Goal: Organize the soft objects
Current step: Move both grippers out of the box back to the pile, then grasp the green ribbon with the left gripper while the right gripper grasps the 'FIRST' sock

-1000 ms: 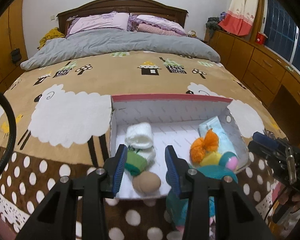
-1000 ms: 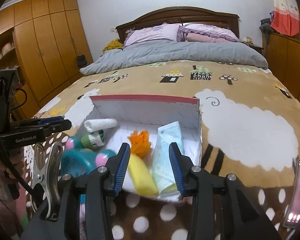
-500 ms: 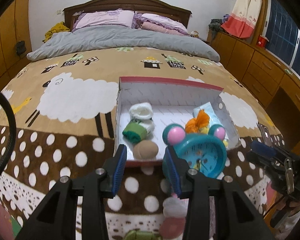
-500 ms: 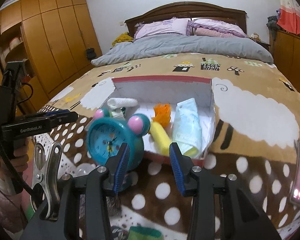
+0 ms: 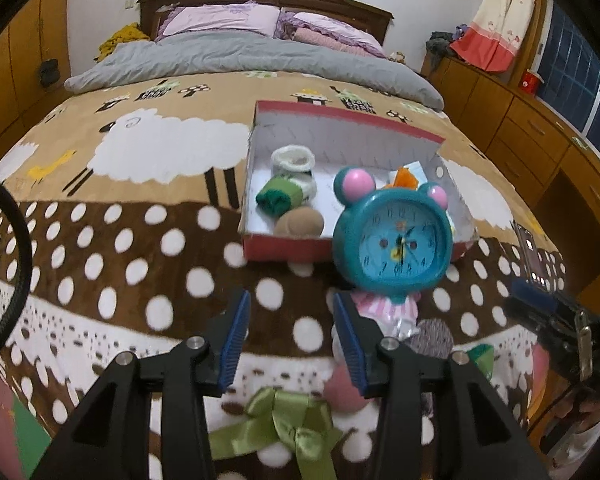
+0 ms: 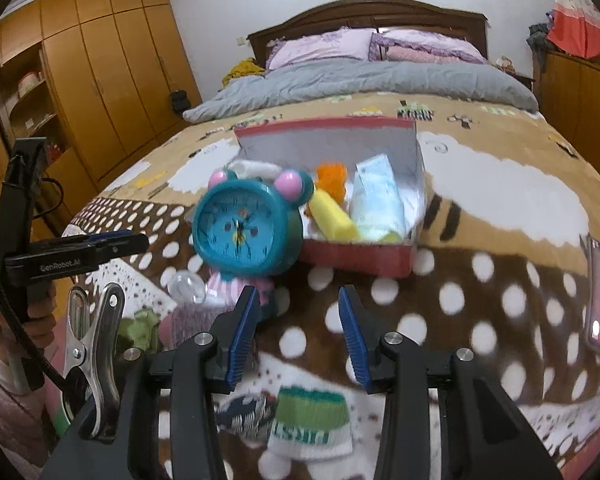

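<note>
Both grippers are hanging empty over the near edge of the bed, so the step in hand looks like choosing the next soft item to carry to the red-walled cardboard box [image 5: 284, 249]. To do it well, each gripper should be dropping straight over one item, closing on its bulk rather than a loose edge, and steering clear of the teal plastic alarm clock [image 5: 394, 240] standing just in front of the box.

The left gripper [image 5: 290, 336] is showing its jaws spread with nothing between them; its jaws have just been opening. An olive-green satin ribbon bow [image 5: 288, 420] is lying just below and nearer than its tips.

The right gripper [image 6: 298, 332] is likewise spread and empty. A green-and-white striped rolled sock [image 6: 310, 420] is lying just beneath its jaws, near the camera.
</note>
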